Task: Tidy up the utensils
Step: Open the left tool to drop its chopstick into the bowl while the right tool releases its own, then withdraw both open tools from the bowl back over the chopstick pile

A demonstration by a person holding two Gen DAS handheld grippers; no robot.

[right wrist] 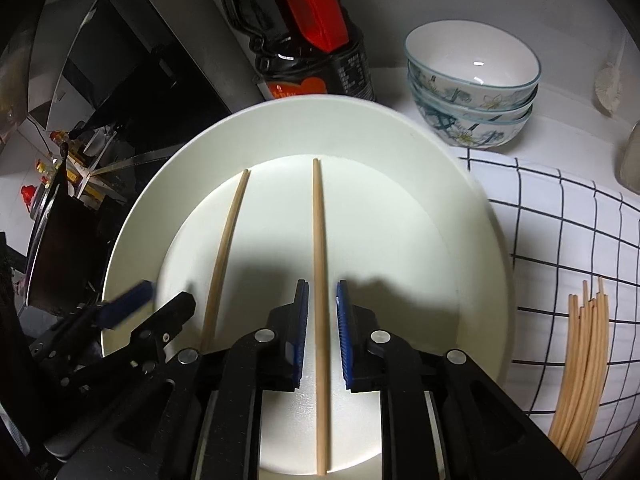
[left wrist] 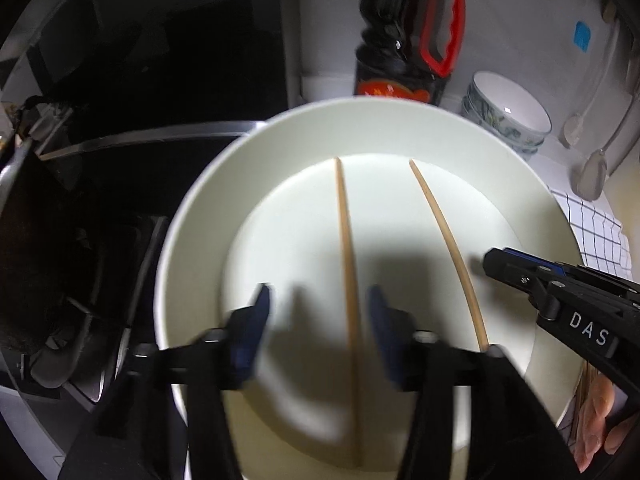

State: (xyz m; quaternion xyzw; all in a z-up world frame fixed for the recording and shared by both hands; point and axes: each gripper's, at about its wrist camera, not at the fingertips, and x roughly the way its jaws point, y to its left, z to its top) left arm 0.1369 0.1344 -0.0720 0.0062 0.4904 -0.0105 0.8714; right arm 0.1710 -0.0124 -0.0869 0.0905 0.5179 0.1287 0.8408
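Observation:
Two wooden chopsticks lie side by side on a white plate (left wrist: 192,248) (right wrist: 460,208). The left chopstick (left wrist: 347,248) (right wrist: 226,248) lies between my left gripper's (left wrist: 318,300) open jaws, close to the right finger. The right chopstick (left wrist: 448,236) (right wrist: 319,248) lies between my right gripper's (right wrist: 322,308) jaws, which stand slightly apart around it without pinching it. The right gripper also shows in the left wrist view (left wrist: 504,266), and the left gripper in the right wrist view (right wrist: 160,300).
A dark sauce bottle with a red handle (left wrist: 404,40) (right wrist: 304,40) stands behind the plate. Stacked patterned bowls (left wrist: 506,116) (right wrist: 472,88) sit at back right. A bundle of chopsticks (right wrist: 580,376) lies on a checked cloth (right wrist: 560,220). A dark stove area (left wrist: 120,120) is on the left.

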